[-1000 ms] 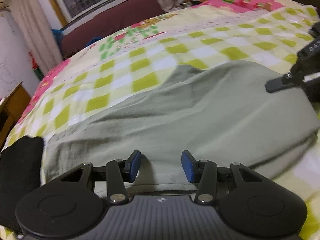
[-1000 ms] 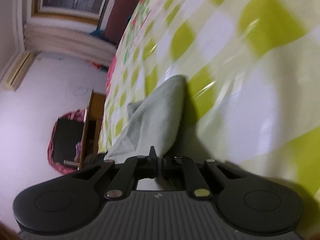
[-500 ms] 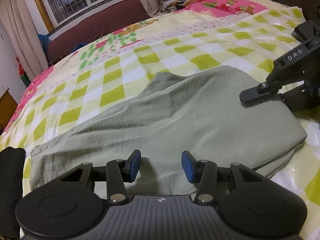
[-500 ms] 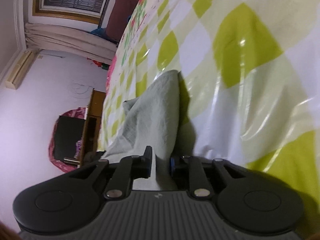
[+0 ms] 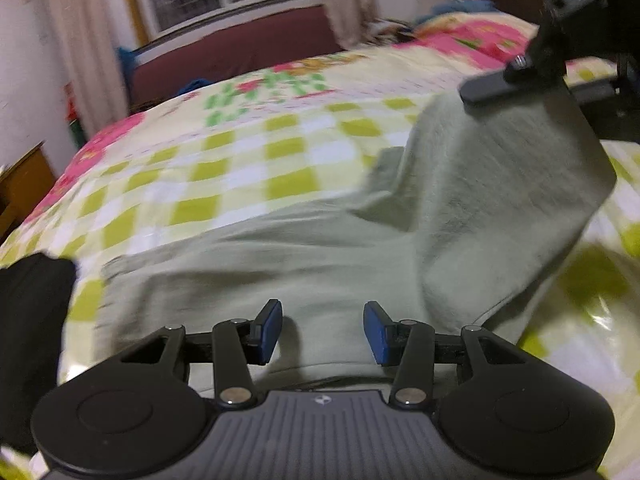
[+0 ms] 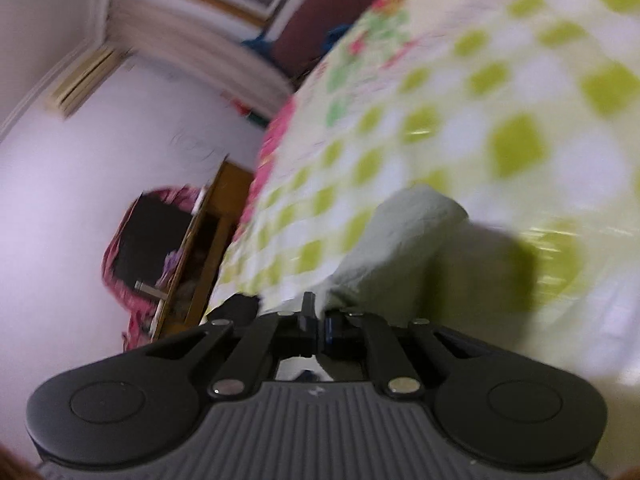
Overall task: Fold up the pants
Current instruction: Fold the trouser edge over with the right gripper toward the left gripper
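Right claw (image 6: 318, 326) clenched on lifted pants (image 5: 500, 184); left claw (image 5: 322, 330) released above checked bedspread (image 5: 240, 168)

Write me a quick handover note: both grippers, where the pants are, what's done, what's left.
Right gripper: shut on one end of the grey-green pants, that end lifted off the checked bedspread.
Left gripper: open, low over the near edge of the pants, gripping nothing.
Pants: the rest lies flat across the bed.
Done: one end picked up.
Left: probably carry it over the flat part, lay it down, smooth the fold.
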A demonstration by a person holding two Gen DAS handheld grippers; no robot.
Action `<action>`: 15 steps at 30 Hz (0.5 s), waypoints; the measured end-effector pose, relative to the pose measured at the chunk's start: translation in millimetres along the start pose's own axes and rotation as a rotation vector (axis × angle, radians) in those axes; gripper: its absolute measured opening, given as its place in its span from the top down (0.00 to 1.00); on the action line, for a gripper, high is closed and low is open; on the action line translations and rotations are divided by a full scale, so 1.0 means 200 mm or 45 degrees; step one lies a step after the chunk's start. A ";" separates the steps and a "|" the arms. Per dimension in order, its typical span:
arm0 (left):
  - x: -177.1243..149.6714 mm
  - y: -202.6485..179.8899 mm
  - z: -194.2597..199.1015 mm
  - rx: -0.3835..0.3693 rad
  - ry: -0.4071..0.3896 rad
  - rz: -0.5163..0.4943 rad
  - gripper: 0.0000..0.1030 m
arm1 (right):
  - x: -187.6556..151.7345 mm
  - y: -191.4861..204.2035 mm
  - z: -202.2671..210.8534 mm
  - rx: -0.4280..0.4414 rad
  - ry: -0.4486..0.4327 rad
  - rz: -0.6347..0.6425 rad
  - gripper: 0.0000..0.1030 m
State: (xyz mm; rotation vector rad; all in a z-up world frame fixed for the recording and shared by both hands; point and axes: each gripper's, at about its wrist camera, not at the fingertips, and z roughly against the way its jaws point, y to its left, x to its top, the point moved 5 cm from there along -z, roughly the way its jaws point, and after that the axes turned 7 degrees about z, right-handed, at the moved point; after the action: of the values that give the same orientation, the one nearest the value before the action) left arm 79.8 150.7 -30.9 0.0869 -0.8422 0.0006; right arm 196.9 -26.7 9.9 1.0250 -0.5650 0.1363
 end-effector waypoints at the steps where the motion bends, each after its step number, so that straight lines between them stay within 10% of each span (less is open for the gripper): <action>1: 0.00 0.06 0.01 0.014 -0.006 0.028 0.43 | 0.00 0.06 -0.07 0.012 0.021 0.026 0.95; 15: -0.16 0.70 0.06 0.193 -0.020 0.339 0.42 | -0.42 0.48 -0.87 -0.081 0.453 0.358 0.94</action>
State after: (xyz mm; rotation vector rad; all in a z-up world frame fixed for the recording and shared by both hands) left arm 44.5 290.8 -36.0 0.1169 -0.8636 0.3147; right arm 156.8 182.0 -26.1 0.8303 -0.3820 0.5356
